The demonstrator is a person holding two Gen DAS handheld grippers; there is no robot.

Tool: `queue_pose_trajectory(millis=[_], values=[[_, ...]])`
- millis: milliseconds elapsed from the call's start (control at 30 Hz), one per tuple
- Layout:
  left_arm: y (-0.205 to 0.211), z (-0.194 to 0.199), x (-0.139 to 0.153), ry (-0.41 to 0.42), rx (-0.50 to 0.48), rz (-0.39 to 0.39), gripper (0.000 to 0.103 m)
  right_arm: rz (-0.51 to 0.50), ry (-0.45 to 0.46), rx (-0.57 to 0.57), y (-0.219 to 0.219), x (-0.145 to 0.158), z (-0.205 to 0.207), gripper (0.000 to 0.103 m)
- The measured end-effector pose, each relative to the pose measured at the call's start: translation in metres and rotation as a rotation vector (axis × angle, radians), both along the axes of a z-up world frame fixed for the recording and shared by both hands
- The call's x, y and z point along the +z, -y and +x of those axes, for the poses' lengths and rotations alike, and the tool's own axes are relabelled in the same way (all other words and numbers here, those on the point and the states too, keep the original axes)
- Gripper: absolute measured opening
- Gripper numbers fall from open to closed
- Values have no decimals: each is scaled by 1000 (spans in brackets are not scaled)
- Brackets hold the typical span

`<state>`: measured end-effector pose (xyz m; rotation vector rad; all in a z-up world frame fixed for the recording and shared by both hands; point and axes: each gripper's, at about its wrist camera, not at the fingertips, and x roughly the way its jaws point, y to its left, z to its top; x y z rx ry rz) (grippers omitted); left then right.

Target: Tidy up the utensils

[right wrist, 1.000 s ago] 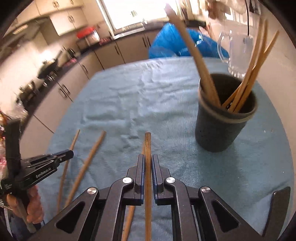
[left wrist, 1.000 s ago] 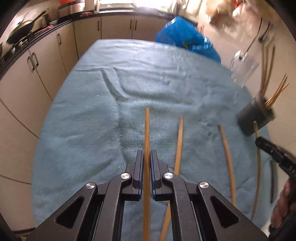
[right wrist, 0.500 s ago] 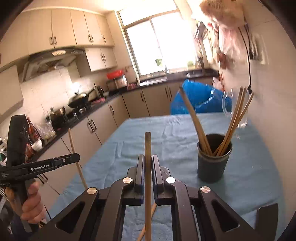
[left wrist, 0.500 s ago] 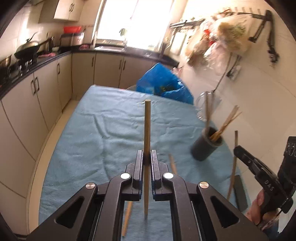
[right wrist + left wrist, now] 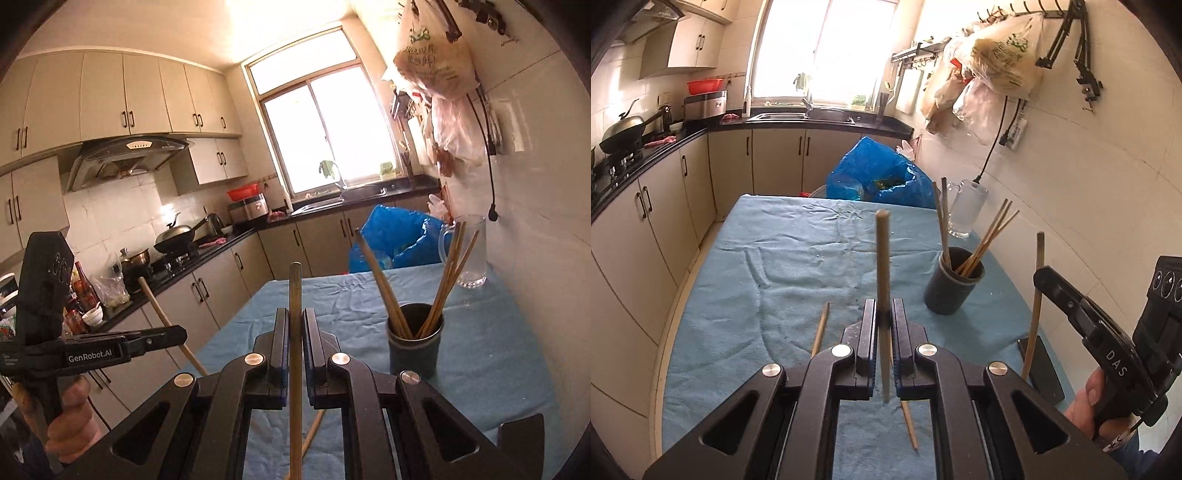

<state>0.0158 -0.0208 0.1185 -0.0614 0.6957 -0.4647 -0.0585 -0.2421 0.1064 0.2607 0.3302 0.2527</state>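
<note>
My left gripper point(image 5: 884, 314) is shut on a wooden chopstick point(image 5: 882, 258) that stands nearly upright above the blue-clothed table point(image 5: 775, 288). My right gripper point(image 5: 294, 325) is shut on another chopstick point(image 5: 295, 295), also upright. Each gripper shows in the other's view: the right gripper point(image 5: 1039, 275) at the right, the left gripper point(image 5: 181, 334) at the left, both raised above the table. A dark cup point(image 5: 953, 286) point(image 5: 415, 349) holding several chopsticks stands on the table's right side, ahead of both grippers. Two loose chopsticks point(image 5: 820, 328) lie on the cloth below the left gripper.
A glass jug point(image 5: 966, 212) stands behind the cup near the wall, and a blue plastic bag point(image 5: 879, 177) sits at the table's far end. A black phone point(image 5: 1041, 369) lies near the right edge. Kitchen cabinets point(image 5: 646, 221) run along the left.
Both grippers rose from the cloth and tilted upward, each lifting its chopstick off the table. The views went from looking down at the cloth to looking across the kitchen.
</note>
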Motion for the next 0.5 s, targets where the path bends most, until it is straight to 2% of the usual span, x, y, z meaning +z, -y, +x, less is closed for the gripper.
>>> queue_pose_trajectory(millis=[133,333,433,500], values=[[11,-2,1,7,-20,12,7,7,15,-5,8,-2,0,8],[18,6,-5,-9,-32,15,7,53,-63,0,21,-21,23,8],[20,11,-8,-26,-37,16,7,48,-69,1,23,-24,28,8],[21,13,-11,-33,-34,27,7,-15,-149,69,12,-31,45,8]])
